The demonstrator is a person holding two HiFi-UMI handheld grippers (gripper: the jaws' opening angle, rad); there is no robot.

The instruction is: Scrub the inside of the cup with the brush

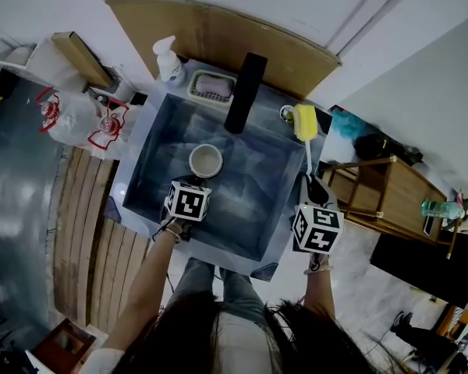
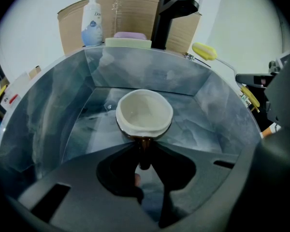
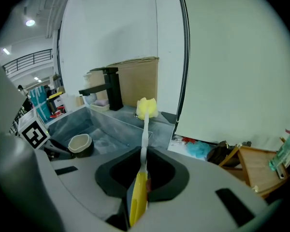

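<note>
Clamping the cup [image 2: 144, 111] handle, left hand-held gripper [image 2: 144, 153]; right hand-held gripper [image 3: 142, 175] tight on the brush [image 3: 145, 132] handle.

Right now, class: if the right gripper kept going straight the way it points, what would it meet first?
The right gripper is shut on the brush, so the brush leads. Its yellow sponge head would probably touch the sink's rim at the far right corner first, though depth there is hard to judge.

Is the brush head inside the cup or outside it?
Outside. The brush's sponge head is up near the sink's right rim, well apart from the cup down in the sink.
</note>
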